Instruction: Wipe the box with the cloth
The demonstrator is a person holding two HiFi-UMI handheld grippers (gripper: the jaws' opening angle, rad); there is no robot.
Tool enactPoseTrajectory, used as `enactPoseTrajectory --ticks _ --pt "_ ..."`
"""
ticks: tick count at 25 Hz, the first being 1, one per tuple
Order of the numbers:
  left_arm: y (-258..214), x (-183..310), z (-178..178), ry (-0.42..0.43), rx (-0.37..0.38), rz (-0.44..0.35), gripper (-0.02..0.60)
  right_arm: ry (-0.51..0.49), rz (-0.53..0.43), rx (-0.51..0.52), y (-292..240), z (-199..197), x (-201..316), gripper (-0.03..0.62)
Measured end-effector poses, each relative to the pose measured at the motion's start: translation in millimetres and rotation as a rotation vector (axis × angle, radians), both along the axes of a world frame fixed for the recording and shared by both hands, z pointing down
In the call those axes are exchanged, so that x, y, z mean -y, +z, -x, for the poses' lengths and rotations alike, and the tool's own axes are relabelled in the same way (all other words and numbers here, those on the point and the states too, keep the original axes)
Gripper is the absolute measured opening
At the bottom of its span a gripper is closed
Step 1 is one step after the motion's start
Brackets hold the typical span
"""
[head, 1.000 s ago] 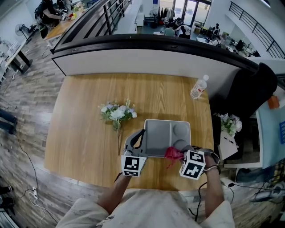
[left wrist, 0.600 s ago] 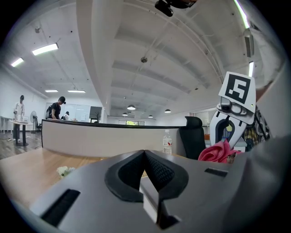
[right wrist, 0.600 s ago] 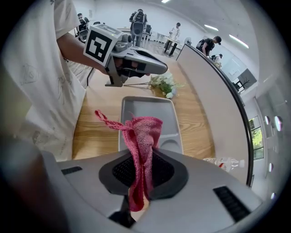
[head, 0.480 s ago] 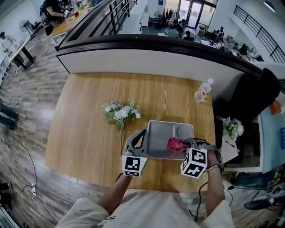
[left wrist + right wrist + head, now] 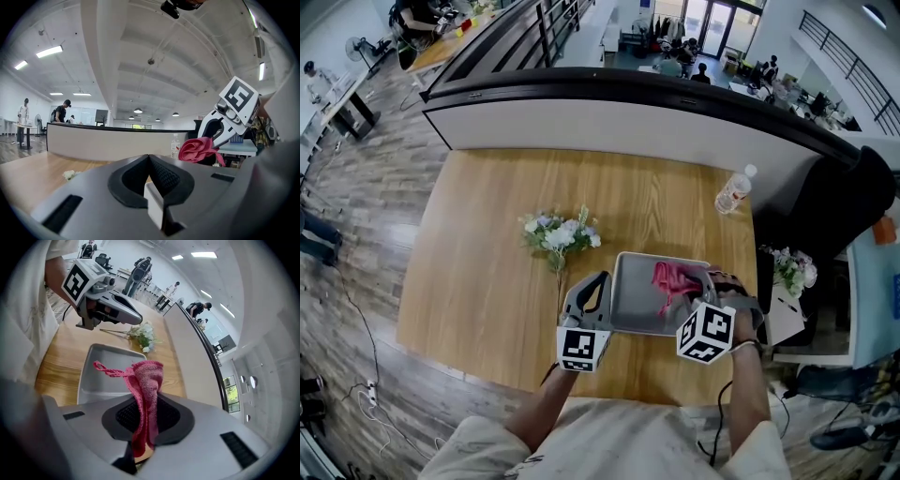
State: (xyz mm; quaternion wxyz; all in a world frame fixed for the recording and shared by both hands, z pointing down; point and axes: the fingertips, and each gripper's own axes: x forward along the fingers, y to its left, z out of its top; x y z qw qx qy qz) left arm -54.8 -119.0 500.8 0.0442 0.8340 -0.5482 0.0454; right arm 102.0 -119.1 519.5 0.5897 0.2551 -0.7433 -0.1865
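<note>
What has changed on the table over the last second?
The right gripper, jaws shut on the cloth, swept it across the box from the near edge toward the far side. Nothing was taken hold of or let go. The left gripper stayed clamped on the box's left edge; the flowers and bottle stayed put.

left gripper (image 5: 600,279): grey moulded shell, black ribbed pads (image 5: 165,178), white cube (image 5: 580,349) bearing black square markers | right gripper (image 5: 701,286): same build | shirt (image 5: 609,441): pale, loose, apparently short-sleeved, faint print | cable (image 5: 718,412): thin, black, just right of the shirt
</note>
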Motion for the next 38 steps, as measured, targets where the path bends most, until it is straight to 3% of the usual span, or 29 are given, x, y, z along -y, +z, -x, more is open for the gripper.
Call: enactPoseTrajectory --ticks 5,17,27,32,38 --pt "2 1 5 -0.009 0.009 0.008 0.014 -0.008 -0.065 0.016 8 10 19 0.067" --pt "11 5 16 -0.035 0.019 0.033 0.014 -0.015 -0.031 0.031 51 23 42 0.067" --pt "18 10 33 -0.073 0.027 0.053 0.014 -0.019 0.078 -0.022 102 22 41 0.067" --pt "22 9 31 -0.069 0.028 0.063 0.014 0.038 0.151 0.034 108 25 42 0.067" --pt "21 8 25 -0.055 0.025 0.064 0.014 0.026 0.177 0.033 109 25 39 0.067"
